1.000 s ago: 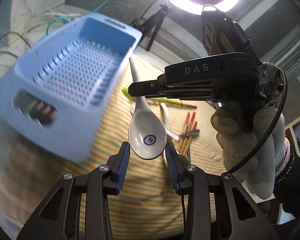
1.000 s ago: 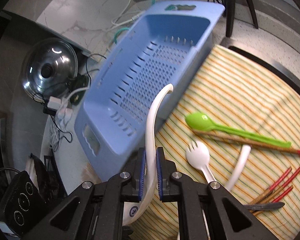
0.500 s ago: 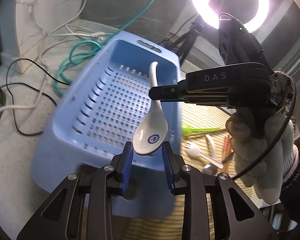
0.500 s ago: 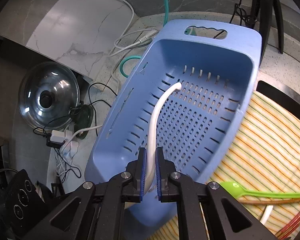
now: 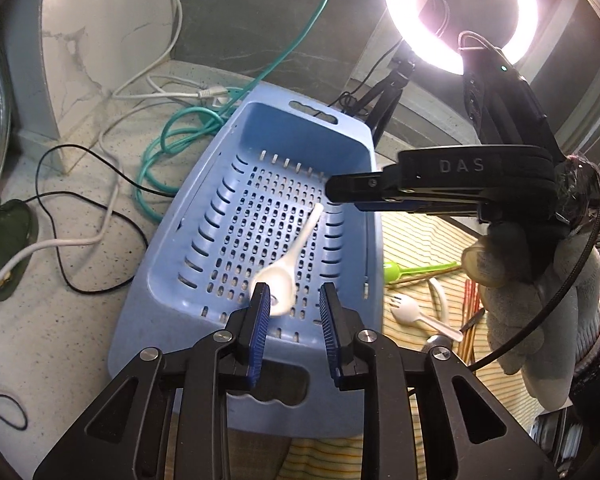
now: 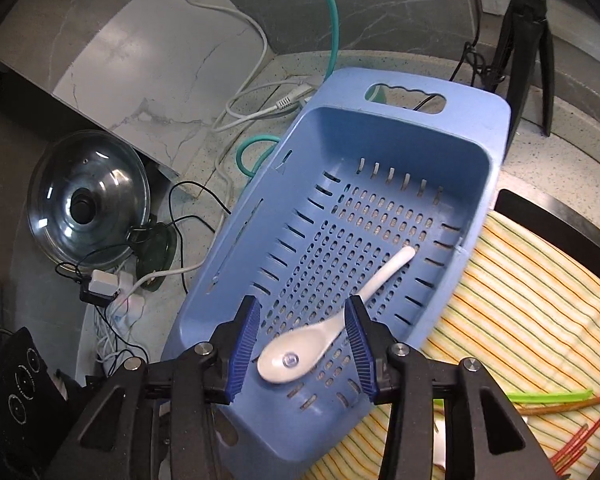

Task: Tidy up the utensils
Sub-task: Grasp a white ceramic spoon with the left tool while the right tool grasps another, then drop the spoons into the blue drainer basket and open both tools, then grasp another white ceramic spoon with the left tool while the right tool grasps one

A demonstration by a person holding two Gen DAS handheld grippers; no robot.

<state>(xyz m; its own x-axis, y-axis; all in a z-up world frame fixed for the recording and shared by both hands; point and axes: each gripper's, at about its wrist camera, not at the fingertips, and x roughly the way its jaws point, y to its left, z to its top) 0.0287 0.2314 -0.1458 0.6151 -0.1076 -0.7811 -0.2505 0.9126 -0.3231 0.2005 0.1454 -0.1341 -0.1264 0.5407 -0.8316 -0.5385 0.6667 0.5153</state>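
"DAS" is printed on the right gripper (image 5: 342, 196), whose jaws have just been opening; it no longer pinches the one white spoon (image 6: 324, 330), which now lies loose in the single blue basket (image 6: 476, 120). The left gripper (image 5: 294, 330) stands partly open above the basket, holding nothing. One white fork (image 5: 410, 310) lies on the striped mat (image 6: 532, 312).

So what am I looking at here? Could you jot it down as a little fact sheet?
setting: speckled countertop with a striped mat
basket: blue perforated basket, partly on the mat
in basket: white ceramic spoon, lying on the floor of the basket
right gripper: jaws have just been opening, spoon let go
left gripper: open, holds nothing
left on mat: green spoon, white spork, red-tipped chopsticks
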